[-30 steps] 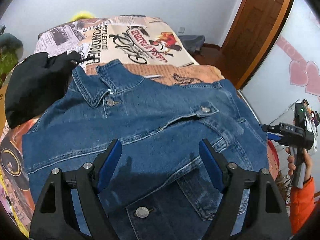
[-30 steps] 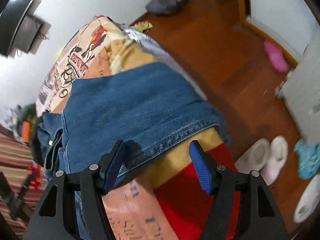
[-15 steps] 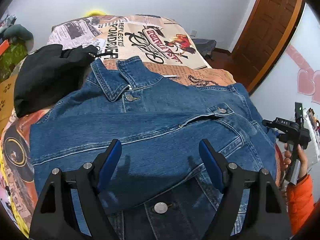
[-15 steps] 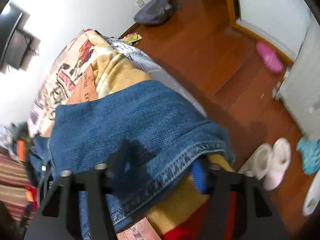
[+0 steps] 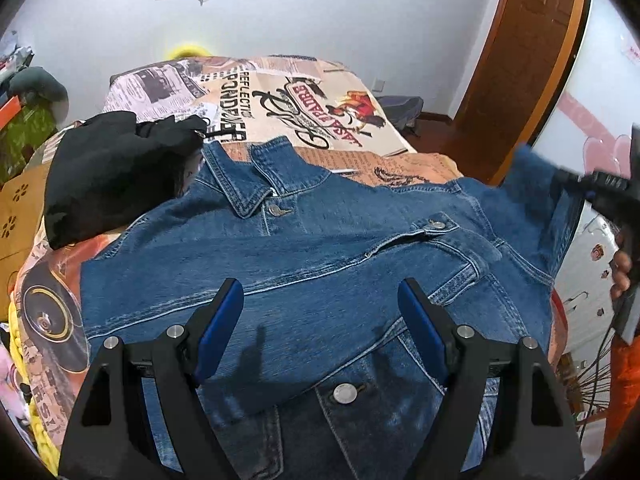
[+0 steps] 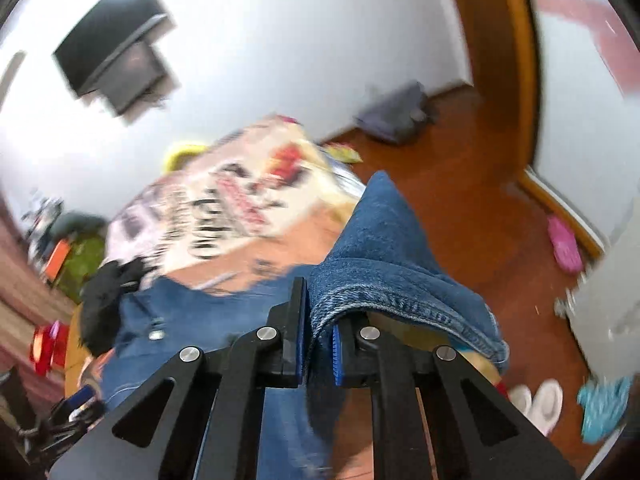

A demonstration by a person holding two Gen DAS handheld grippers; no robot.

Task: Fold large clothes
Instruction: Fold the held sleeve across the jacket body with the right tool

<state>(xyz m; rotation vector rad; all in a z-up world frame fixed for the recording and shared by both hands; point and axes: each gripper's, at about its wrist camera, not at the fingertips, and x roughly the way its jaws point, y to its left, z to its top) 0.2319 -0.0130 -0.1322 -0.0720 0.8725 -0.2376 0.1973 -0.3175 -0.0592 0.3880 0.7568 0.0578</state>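
Note:
A blue denim jacket (image 5: 328, 264) lies front-up across the bed, collar toward the far end. My left gripper (image 5: 320, 320) hovers open over its lower front, with nothing between the blue pads. At the bed's right edge my right gripper (image 6: 318, 340) is shut on the jacket's sleeve cuff (image 6: 384, 276) and holds it lifted off the bed. In the left wrist view the right gripper (image 5: 600, 188) shows at the far right with the raised sleeve (image 5: 536, 184) hanging from it, a hand and orange sleeve below.
A black garment (image 5: 116, 176) lies bunched at the jacket's left shoulder. The bed cover (image 5: 288, 92) is printed newspaper-style. A wooden door (image 5: 528, 52) stands at the right. Slippers (image 6: 536, 400), a pink shoe (image 6: 564, 244) and a grey bag (image 6: 396, 116) lie on the wood floor.
My right gripper closed on the sleeve cuff at the bed's edge and rose with it, tilting upward. My left gripper drifted slightly over the jacket and stayed open.

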